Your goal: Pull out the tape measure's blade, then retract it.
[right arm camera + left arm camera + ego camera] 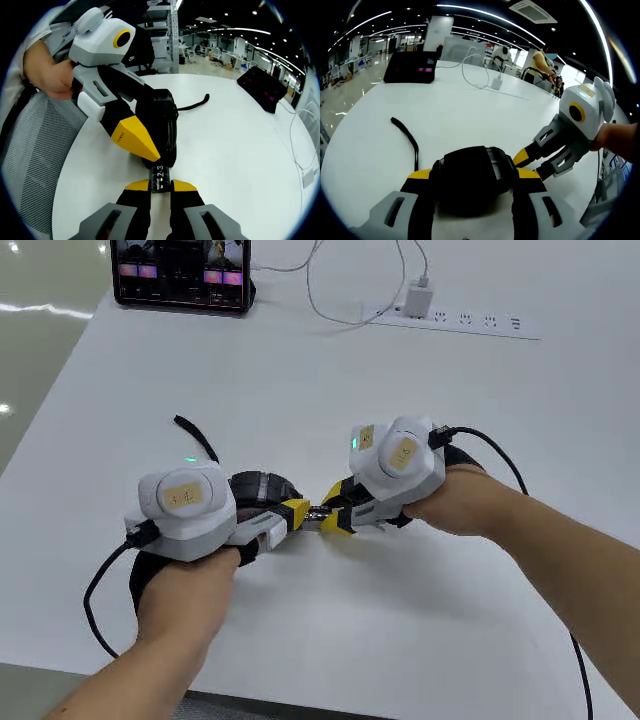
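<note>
Head view: the left gripper (288,512) clamps the black tape measure (262,488) on the table (330,640), half hiding it. Left gripper view: jaws cover its sides. Right gripper view: the right gripper (160,187) pinches the short exposed blade (160,175).

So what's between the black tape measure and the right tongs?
A short bit of blade marked 23, pinched by the right tongs, seen in the right gripper view.

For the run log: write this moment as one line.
left tongs: shut on tape measure | right tongs: shut on blade | blade: short length out
</note>
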A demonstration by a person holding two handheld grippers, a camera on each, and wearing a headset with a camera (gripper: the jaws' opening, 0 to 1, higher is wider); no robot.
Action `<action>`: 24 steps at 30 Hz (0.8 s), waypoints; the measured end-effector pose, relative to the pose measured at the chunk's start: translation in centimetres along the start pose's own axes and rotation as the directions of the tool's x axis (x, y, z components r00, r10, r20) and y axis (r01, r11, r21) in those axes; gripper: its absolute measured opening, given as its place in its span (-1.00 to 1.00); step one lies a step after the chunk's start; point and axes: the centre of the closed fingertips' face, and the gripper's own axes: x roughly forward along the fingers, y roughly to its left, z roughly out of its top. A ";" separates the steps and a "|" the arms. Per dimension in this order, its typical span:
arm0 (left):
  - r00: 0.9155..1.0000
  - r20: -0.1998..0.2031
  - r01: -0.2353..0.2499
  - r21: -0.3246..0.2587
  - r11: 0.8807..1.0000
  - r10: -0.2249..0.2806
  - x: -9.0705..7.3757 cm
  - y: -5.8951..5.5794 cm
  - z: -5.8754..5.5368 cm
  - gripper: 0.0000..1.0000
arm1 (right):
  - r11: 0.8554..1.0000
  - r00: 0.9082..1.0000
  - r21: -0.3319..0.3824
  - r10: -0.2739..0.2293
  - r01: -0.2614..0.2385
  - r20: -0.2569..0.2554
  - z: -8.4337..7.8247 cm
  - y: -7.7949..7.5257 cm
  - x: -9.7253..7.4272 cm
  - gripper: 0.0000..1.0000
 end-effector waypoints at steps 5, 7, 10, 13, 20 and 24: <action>1.000 0.001 -0.001 0.005 1.000 0.001 0.0 -0.1 0.0 0.17 | 1.000 1.000 -0.005 0.002 -0.002 0.009 0.5 0.0 0.6 -0.80; 1.000 0.001 -0.001 0.005 1.000 0.001 0.0 0.0 0.0 0.17 | 1.000 1.000 -0.005 0.003 -0.002 0.012 0.7 0.0 0.7 -0.80; 1.000 0.000 0.001 0.003 1.000 -0.001 0.0 0.0 0.0 0.17 | 1.000 1.000 -0.003 0.005 -0.005 0.022 0.9 0.0 0.9 -0.80; 1.000 0.000 0.000 0.006 1.000 0.000 0.0 -0.1 0.0 0.17 | 1.000 1.000 -0.008 0.007 -0.007 0.022 1.0 0.0 1.0 -0.80; 1.000 0.001 0.000 0.002 1.000 0.000 -0.1 -0.1 -0.1 0.18 | 1.000 1.000 -0.015 0.007 -0.007 0.026 1.1 0.1 1.0 -0.79; 1.000 -0.006 -0.001 -0.002 1.000 0.001 -0.1 -0.2 0.0 0.19 | 1.000 1.000 -0.017 0.000 0.001 0.026 1.1 0.1 1.0 -0.78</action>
